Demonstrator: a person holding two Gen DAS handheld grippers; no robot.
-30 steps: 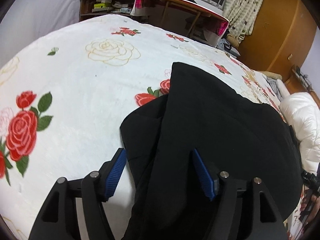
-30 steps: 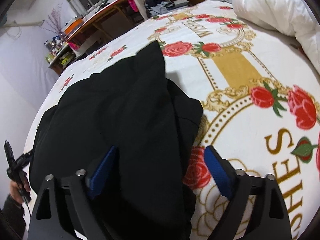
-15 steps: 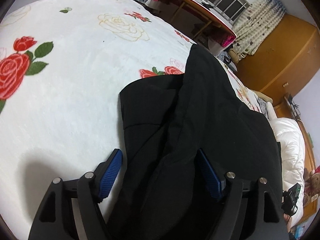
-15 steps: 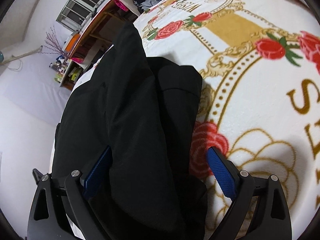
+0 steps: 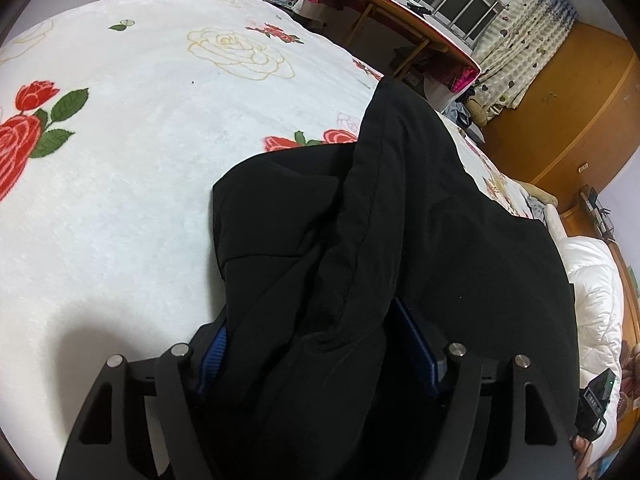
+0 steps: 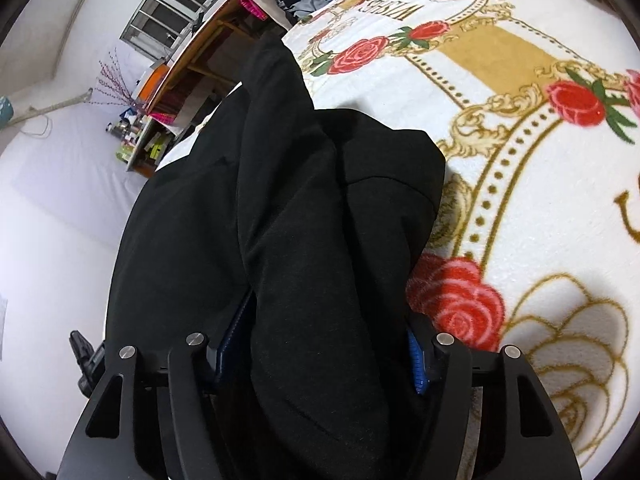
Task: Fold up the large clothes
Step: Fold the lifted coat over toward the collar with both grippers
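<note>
between both closing tools (image 5: pixel 316 356) (image 6: pixel 316 352), black garment (image 5: pixel 400 220)

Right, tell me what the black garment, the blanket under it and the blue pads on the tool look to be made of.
Black garment: matte woven cloth, likely cotton or a blend; stitched seams, soft folds. Blanket: plush fleece, fuzzy pile, printed roses. Blue pads: ribbed rubber or soft plastic, judging by the ridges.

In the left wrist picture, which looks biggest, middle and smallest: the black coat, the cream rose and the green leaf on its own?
1. Black coat, though it lies nearest the camera.
2. Cream rose.
3. Lone green leaf.
</note>
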